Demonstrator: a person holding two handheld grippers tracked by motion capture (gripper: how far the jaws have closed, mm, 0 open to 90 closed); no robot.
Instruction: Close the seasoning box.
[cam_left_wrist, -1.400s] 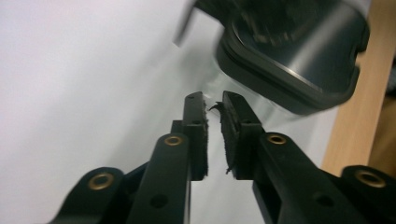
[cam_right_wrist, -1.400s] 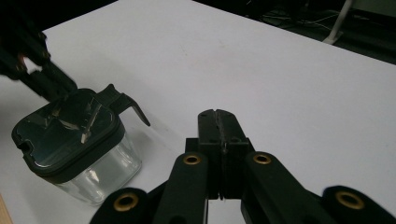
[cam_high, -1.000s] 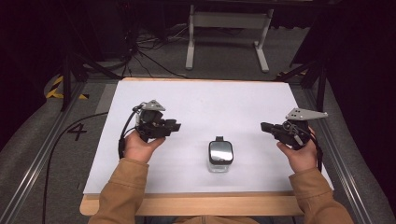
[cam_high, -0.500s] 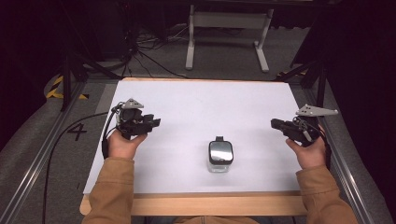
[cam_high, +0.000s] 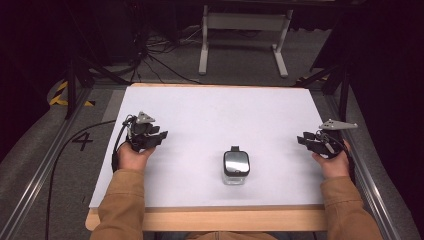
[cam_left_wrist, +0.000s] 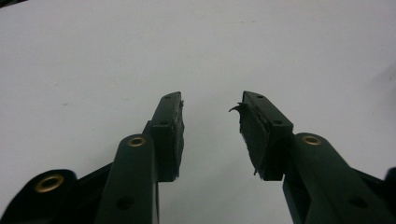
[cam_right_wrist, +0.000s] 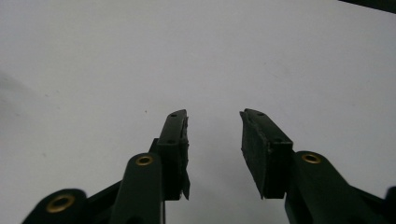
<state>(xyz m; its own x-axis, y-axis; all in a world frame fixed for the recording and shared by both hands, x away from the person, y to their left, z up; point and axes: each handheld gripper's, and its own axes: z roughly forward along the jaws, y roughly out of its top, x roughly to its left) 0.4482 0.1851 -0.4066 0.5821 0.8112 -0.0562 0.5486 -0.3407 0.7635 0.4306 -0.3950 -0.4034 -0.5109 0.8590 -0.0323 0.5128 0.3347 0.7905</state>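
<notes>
Two grippers are out on the white table (cam_high: 210, 115), one at each side, and both are empty. Over on the left, the left gripper (cam_high: 159, 137) sits in the person's left hand (cam_high: 131, 154) near the table's left edge, its jaws pointing in toward the middle. From the left gripper view, that left gripper (cam_left_wrist: 211, 105) has its jaws spread with a clear gap, nothing between them, just bare white tabletop beyond. The rubber pads (cam_left_wrist: 250, 135) look worn, with a frayed bit curling off the top of the right-hand one.

Across the table, the right gripper (cam_high: 302, 140) is held in the right hand (cam_high: 332, 161) close to the right edge, jaws pointing back toward the centre, a grey three-cornered plate (cam_high: 338, 124) riding on top. The right gripper view tells the same story: the right gripper (cam_right_wrist: 214, 114) stands open, jaws apart, plain white surface ahead and nothing pinched. A scrap of pad hangs loose at the bottom of its left-hand jaw.

Between the two, a small clear jar (cam_high: 235, 167) with a dark lid stands upright on the table, toward the near edge and a little right of centre. It stands well apart from both grippers, touched by neither. Tan sleeves (cam_high: 122, 200) come in from the bottom. A black cable (cam_high: 60, 160) trails off the left side across the grey floor.
</notes>
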